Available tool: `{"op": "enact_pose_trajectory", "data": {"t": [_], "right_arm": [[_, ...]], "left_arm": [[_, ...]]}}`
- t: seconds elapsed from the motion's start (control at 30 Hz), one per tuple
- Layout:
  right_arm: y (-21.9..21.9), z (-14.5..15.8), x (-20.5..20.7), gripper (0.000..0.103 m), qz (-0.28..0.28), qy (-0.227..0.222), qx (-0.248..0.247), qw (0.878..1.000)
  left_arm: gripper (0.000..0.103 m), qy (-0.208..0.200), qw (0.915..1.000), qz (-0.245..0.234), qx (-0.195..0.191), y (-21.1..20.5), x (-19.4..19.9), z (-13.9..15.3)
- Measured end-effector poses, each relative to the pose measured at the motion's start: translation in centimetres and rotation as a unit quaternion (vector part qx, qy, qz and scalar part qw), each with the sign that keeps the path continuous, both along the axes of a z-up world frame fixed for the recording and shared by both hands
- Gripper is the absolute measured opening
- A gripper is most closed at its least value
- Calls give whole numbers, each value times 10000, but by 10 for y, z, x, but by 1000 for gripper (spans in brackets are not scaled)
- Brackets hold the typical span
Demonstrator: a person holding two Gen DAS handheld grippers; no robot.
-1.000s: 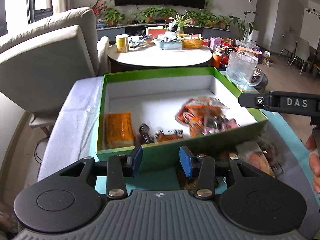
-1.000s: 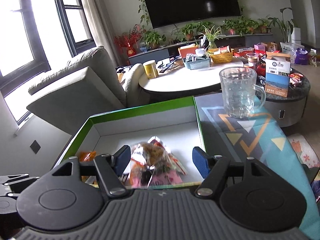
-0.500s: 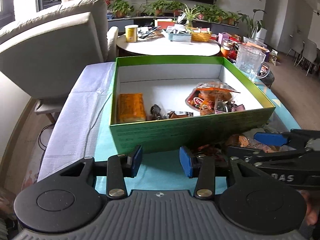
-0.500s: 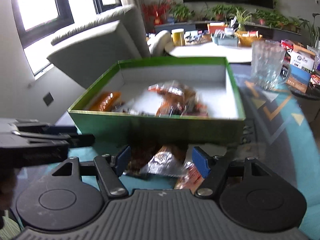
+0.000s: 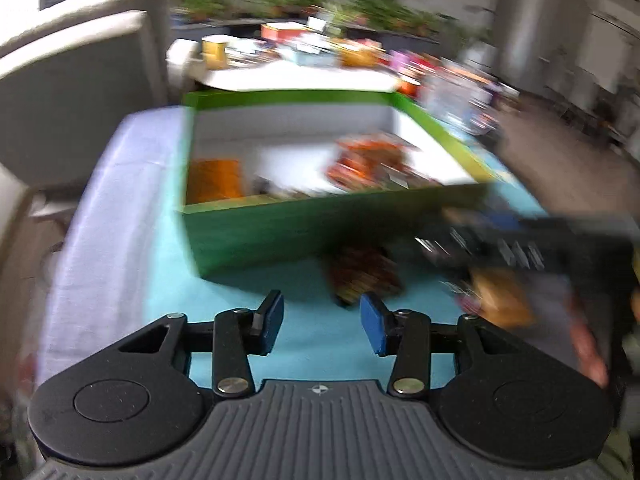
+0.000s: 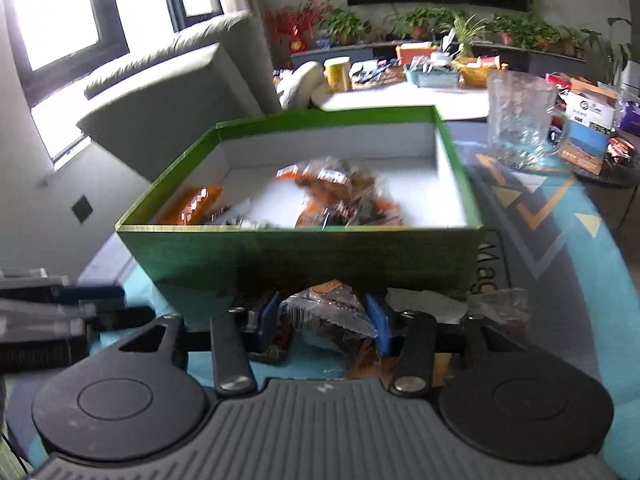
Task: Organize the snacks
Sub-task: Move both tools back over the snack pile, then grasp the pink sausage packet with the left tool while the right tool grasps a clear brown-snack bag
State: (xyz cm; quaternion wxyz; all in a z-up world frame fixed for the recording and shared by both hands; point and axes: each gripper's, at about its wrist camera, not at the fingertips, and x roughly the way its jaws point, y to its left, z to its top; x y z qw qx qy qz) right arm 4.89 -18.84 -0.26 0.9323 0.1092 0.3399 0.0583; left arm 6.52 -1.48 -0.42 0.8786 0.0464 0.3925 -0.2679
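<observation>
Right gripper (image 6: 326, 322) sits low in front of the green box (image 6: 304, 254), jaws just been closing, with a clear snack packet (image 6: 328, 312) between the blue pads. Pads look to be at the packet's edges; a firm pinch cannot be confirmed through the blur. More wrappers (image 6: 460, 304) lie on the teal cloth (image 6: 560, 264) just right of it, against the box's near wall.

Left gripper (image 5: 322, 322): jaws just been opening, nothing between them, bare cloth below. A dark snack (image 5: 362, 274) lies just ahead of its right pad, near the box wall.

Box holds an orange pack (image 6: 192, 210) at left and a heap of packets (image 6: 344, 196) at centre. Glass mug (image 6: 520, 120) stands beyond the box's right corner.
</observation>
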Motion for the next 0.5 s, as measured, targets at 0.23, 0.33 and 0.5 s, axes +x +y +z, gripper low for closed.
{"op": "enact_pose_trajectory", "data": {"t": [0.23, 0.33, 0.5], "right_arm": [[-5, 15, -9, 36, -7, -231, 149, 9996], [-3, 19, -10, 36, -20, -280, 199, 9994], [-3, 24, -15, 35, 15, -403, 218, 9989]], "left_arm": [[49, 174, 9837, -1767, 285, -29, -55, -13], [49, -11, 9769, -2063, 558, -40, -70, -17], [49, -205, 9710, -2212, 886, -52, -80, -23]]}}
